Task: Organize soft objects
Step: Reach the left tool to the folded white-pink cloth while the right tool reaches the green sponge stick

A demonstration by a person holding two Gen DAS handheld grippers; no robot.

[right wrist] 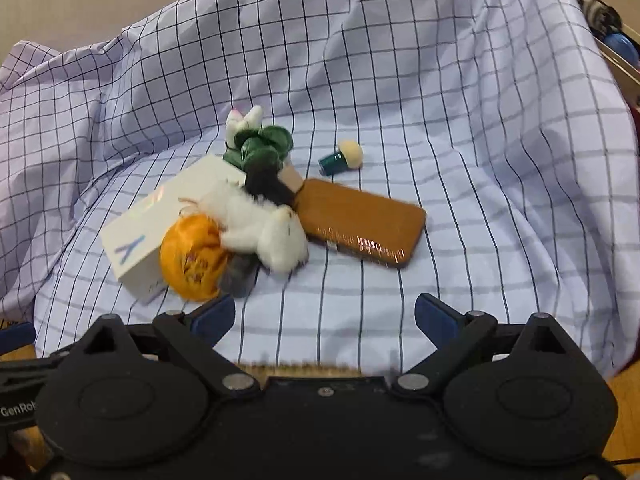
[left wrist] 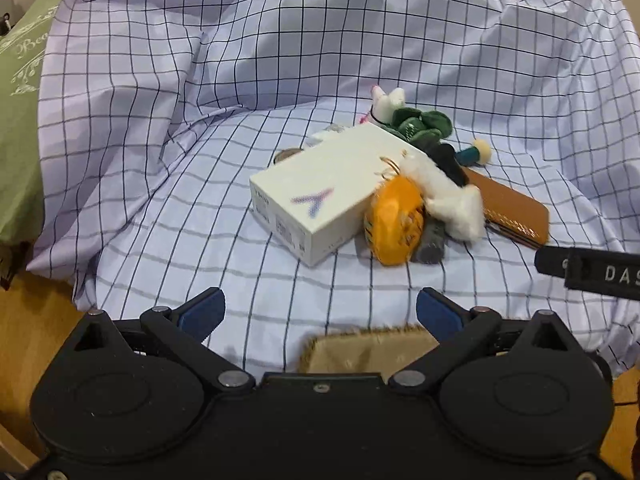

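A heap of things lies on the checked cloth. An orange plush ball leans on a white box. Beside the ball lies a white furry toy, with a grey piece under it. Behind them sit a green plush and a small white plush. My left gripper and my right gripper both stand open, short of the heap, holding nothing.
A brown leather case lies right of the toys. A teal-handled brush rests behind it. A tan furry-edged tray sits just under my left gripper. The other gripper's black arm enters at right. A green cushion stands far left.
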